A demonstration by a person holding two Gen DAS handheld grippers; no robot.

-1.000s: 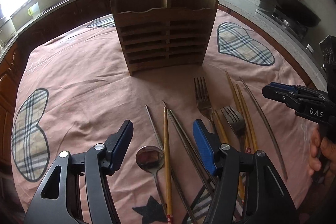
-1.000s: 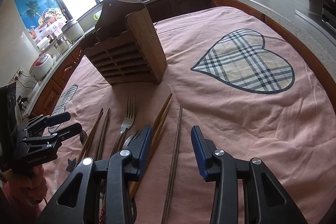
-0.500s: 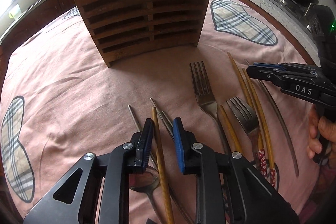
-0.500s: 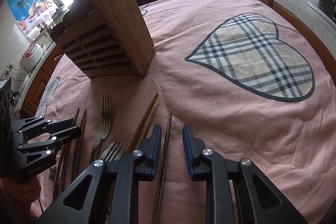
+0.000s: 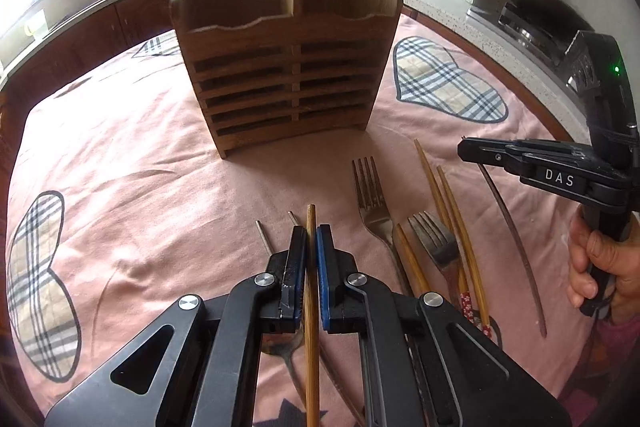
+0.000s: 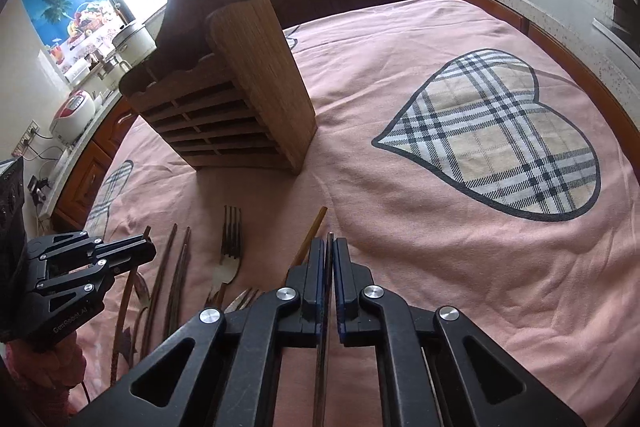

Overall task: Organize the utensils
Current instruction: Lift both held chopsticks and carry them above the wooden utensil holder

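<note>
Left tool was clenched on a light bamboo chopstick, which ran lengthwise between its pads and poked out just past the tips. Right tool was clenched on a thin dark chopstick, likewise gripped along the stick's long axis. Whether either stick had cleared the pink heart-patched cloth covering the bench: cannot tell.

The slatted brown wooden utensil holder stood upright straight ahead of the left tool, well apart, open top facing up, with a centre divider. From the right tool it lay ahead and to the left. Judgement: left hand is better lined up with the holder. Both sticks lay roughly level and pointed toward the holder, so each would need tipping upright before it could drop into a compartment.

Remaining on the cloth between the tools: two steel forks, a pair of bamboo chopsticks with red patterned ends, more dark sticks.

Hidden or unclear: a steel spoon mostly under the left tool; rear ends of both gripped sticks cut off at the frame edge; holder interior not visible, contents unknown.
</note>
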